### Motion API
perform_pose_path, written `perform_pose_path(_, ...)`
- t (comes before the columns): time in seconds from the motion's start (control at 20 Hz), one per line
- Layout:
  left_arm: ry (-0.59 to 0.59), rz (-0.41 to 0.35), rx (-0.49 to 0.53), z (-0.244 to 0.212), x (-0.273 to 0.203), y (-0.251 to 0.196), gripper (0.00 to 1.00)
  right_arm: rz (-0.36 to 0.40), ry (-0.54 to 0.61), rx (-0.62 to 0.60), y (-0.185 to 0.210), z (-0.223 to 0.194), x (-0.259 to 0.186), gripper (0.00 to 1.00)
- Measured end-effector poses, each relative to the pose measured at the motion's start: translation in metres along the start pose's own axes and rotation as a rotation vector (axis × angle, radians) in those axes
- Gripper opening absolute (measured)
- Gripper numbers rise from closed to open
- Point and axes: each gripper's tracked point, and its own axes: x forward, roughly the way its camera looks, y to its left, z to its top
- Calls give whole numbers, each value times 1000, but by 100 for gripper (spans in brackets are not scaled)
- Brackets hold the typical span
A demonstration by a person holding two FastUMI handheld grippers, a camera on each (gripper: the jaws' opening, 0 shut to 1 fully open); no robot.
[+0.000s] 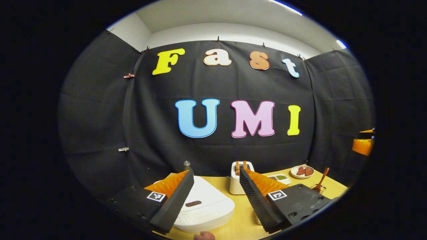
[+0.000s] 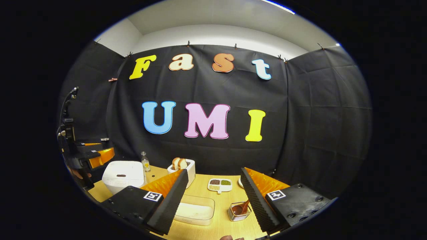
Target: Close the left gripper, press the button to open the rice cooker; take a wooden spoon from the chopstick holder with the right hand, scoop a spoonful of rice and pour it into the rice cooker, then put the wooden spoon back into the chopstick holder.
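Note:
The white rice cooker (image 1: 208,208) sits with its lid down, just below and ahead of my left gripper (image 1: 216,172), which is open and holds nothing. A brown button (image 1: 193,203) marks the lid. In the right gripper view the cooker (image 2: 122,175) stands at the far left, with the left gripper (image 2: 87,156) hovering beside it. My right gripper (image 2: 214,171) is open and empty above the table. The wooden spoon (image 2: 241,208) rests in the wire chopstick holder (image 2: 237,215), low between its fingers. A clear box of rice (image 2: 195,210) lies left of the holder. The spoon (image 1: 322,180) also shows far right.
A white toaster (image 2: 186,170) holding bread stands behind the rice box, a small bottle (image 2: 145,161) beside the cooker. A compartment dish of grains (image 2: 220,185) lies mid-table. A plate with red pieces (image 1: 302,171) sits at the back right of the wooden table (image 1: 247,220).

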Motion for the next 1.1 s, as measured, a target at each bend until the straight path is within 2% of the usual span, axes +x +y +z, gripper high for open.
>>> perform_pose_path(0.35,-11,13,-13,6,-37,2,95,22,-29,5,10,3,5,98)
perform_pose_path(0.55,-26,15,-11,6,-45,2,95,-25,-47,-21,1,-3,11,98)
perform_pose_path(0.75,-27,20,-8,6,-44,2,95,41,-28,-2,16,-10,7,98)
perform_pose_path(0.8,-29,21,-3,7,-44,3,95,37,-31,-20,16,-8,7,98)
perform_pose_path(0.9,-31,24,4,7,-43,4,95,-20,-36,-77,1,-10,7,98)
perform_pose_path(1.0,-30,20,1,6,-43,2,95,7,-28,-112,10,-14,7,98)
perform_pose_path(1.1,-28,21,4,5,-44,3,95,31,-23,-96,19,-14,5,98)
